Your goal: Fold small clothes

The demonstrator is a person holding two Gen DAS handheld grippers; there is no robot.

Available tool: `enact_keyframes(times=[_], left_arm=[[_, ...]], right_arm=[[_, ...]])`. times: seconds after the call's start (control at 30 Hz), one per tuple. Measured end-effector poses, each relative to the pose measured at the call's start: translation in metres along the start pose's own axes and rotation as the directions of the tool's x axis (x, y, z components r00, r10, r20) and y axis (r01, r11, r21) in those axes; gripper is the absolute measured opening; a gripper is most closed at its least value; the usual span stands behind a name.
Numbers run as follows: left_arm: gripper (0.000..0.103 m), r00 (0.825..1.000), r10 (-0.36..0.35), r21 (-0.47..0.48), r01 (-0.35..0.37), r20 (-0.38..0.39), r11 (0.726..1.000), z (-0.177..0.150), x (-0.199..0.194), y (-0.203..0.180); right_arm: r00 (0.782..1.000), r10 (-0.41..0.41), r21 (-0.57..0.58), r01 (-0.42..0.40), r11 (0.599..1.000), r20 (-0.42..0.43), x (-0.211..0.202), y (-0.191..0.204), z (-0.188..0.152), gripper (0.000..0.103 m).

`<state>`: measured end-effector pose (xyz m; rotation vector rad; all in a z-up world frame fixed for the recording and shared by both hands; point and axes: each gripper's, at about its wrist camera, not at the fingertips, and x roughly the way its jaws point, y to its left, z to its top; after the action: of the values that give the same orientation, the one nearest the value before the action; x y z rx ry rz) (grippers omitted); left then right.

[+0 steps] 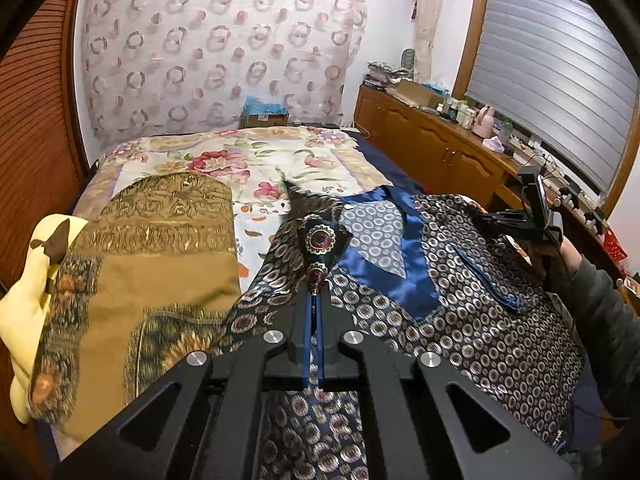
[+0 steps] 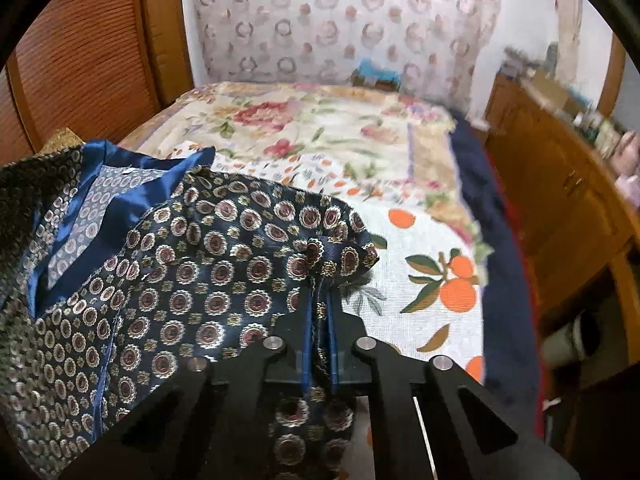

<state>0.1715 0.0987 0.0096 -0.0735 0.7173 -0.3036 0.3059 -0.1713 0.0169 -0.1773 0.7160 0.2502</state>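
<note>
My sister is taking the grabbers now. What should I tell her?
Left gripper: shut on a pinch of the patterned blue garment.
Right gripper: shut on another pinch of the same garment's edge.
The garment hangs spread between them over the flowered bed cover, blue collar showing.
Done: it is picked up and opened out.
Left: lay it flat, fold it.

The cabinet (image 2: 560, 200) is motion-blurred, and the patterned garment (image 2: 180, 280) runs off the left edge.
</note>
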Motion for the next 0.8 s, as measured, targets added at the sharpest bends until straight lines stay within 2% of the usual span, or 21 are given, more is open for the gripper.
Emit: enact_keyframes(times=[0.17,0.4,0.53,0.8], left_arm=[[0.003,1.000,0.012,0.017,-0.012,0.008,1.000,-0.016,-0.017,-0.003],[0.003,0.997,0.031,-0.004,-0.031,0.065,1.000,-0.039,-0.052,0.002],[0.003,0.996,0.044,-0.040,-0.041,0.081,0.998,-0.062,-0.071,0.008],[0.003,0.988,0.099,-0.114,-0.085,0.118,0.990,-0.111,-0.118,0.017]], right_arm=[[0.986,0.013,0.044,-0.021,0.999,0.167,-0.055,0.011,-0.011,0.002],[0.959,0.033,0.057,-0.051,0.997,0.281,-0.127,0.021,-0.049,0.001],[0.949,0.043,0.072,-0.068,0.995,0.313,-0.153,0.025,-0.084,0.001],[0.948,0.094,0.114,-0.134,0.984,0.304,-0.189,0.022,-0.165,0.001]])
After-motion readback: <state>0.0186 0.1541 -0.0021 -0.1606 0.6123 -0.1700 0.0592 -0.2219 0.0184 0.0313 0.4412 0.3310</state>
